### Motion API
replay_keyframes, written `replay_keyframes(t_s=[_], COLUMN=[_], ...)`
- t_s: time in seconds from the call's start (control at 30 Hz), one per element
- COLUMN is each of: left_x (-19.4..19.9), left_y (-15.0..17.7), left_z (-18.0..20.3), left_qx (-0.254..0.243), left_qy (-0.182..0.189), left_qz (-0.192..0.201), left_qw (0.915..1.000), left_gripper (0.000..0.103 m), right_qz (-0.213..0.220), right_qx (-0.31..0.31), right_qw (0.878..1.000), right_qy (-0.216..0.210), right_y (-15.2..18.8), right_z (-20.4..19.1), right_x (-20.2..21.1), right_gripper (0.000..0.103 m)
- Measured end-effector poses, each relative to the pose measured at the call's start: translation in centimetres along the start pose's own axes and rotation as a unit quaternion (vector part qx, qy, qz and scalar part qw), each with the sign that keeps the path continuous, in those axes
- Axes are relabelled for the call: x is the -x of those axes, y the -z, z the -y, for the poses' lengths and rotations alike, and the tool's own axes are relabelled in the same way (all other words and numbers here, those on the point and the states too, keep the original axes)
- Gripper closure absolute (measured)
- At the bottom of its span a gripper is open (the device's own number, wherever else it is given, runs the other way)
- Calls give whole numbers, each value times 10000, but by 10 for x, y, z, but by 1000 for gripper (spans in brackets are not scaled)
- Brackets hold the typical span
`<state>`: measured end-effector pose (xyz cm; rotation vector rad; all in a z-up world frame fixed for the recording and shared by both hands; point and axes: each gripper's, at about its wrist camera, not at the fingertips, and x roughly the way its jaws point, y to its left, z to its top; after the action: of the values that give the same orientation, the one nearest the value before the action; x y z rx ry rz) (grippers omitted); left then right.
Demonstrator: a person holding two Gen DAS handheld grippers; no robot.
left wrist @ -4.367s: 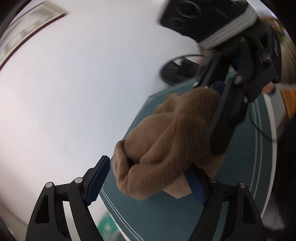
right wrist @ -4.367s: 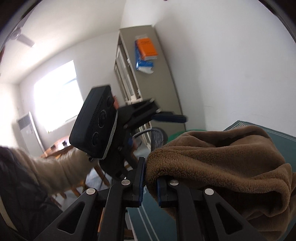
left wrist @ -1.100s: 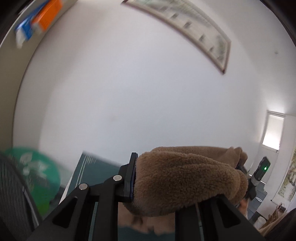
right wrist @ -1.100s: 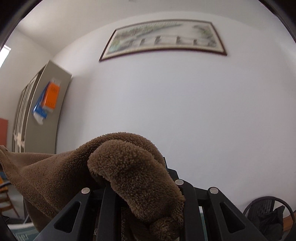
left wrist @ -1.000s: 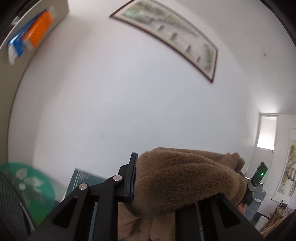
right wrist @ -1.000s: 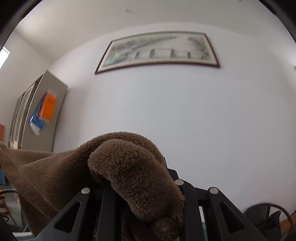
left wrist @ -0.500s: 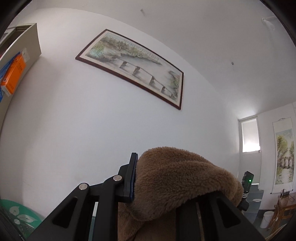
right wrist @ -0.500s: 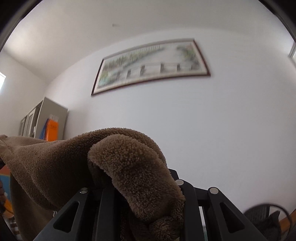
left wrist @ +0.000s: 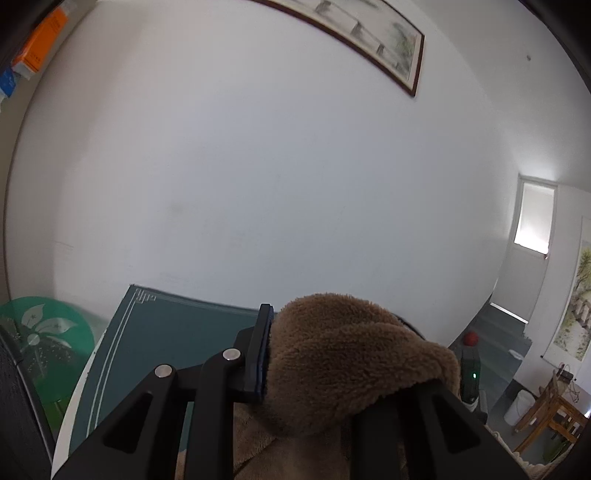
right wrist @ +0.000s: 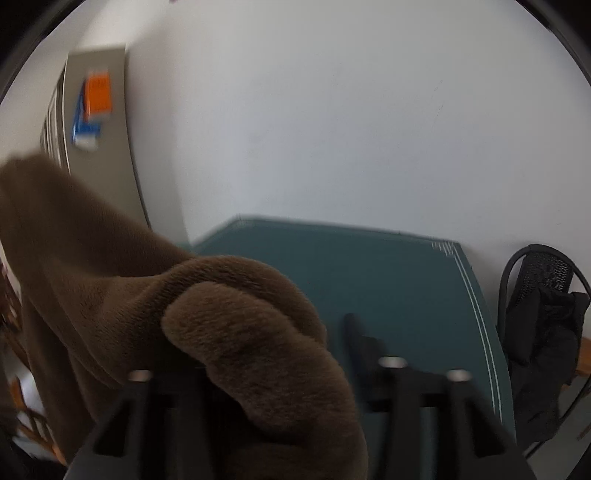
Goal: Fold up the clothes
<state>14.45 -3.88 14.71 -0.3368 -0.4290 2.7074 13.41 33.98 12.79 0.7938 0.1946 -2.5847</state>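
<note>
Both claws grip the brown fleece (left wrist: 343, 365), which is up in the air: left claw (left wrist: 314, 373) and right claw (right wrist: 266, 354) each pinch a bunched edge. The green mat (right wrist: 388, 266) lies below and ahead, and the fleece's span runs between the claws.

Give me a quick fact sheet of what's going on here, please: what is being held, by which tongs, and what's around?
held item: brown fleece garment
left tongs: shut on the garment
right tongs: fabric draped over them, grip unclear (blurred)
surface below: dark green table, bare where visible
backdrop: white wall, framed painting, grey cabinet
</note>
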Motion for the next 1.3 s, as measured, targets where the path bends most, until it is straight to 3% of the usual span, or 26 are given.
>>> replay_keyframes(t_s=[0.17, 0.27, 0.4, 0.5, 0.57, 0.6, 0.63, 0.73, 0.93, 1.03, 1.2, 1.3], left_x=[-22, -24, -24, -22, -20, -19, -16, -9, -7, -13, -51, -85], left_y=[2, 5, 5, 6, 6, 6, 6, 7, 11, 16, 47, 78], left_z=[-4, -9, -17, -23, -25, -27, -26, -24, -37, -42, -47, -53], left_qx=[32, 19, 153, 274, 285, 296, 312, 367, 598, 679, 579, 499], left_qy=[-22, -37, 15, 58, 8, -11, -29, -47, -144, -185, -410, -586], left_qz=[-89, -83, -78, -58, -27, -22, -25, -27, -111, -253, -919, -1524], left_qw=[10000, 10000, 9999, 9996, 9996, 9996, 9995, 9993, 9980, 9972, 9932, 9853], left_gripper=[80, 80, 80, 80, 80, 80, 80, 80, 79, 70, 28, 27], right_qz=[-38, 183, 591, 511, 626, 703, 780, 1009, 1460, 1320, 587, 80], right_qx=[299, 416, 947, 1395, 1244, 1122, 1000, 633, -104, -605, -1612, -2142], right_qw=[9971, 9938, 9869, 9804, 9825, 9840, 9852, 9876, 9864, 9866, 9810, 9717], right_qy=[703, 1012, 1165, 1296, 1239, 1196, 1153, 1021, 752, 746, 904, 994], right_y=[25, 15, 16, 32, 31, 29, 27, 22, 11, 15, 35, 53], right_z=[-2, 2, -17, -37, -36, -33, -31, -24, -10, 8, 54, 79], right_x=[-16, -8, 3, -4, 2, 6, 9, 21, 44, 44, 30, 16], right_gripper=[25, 25, 25, 25, 37, 66, 78, 87, 91, 91, 91, 90])
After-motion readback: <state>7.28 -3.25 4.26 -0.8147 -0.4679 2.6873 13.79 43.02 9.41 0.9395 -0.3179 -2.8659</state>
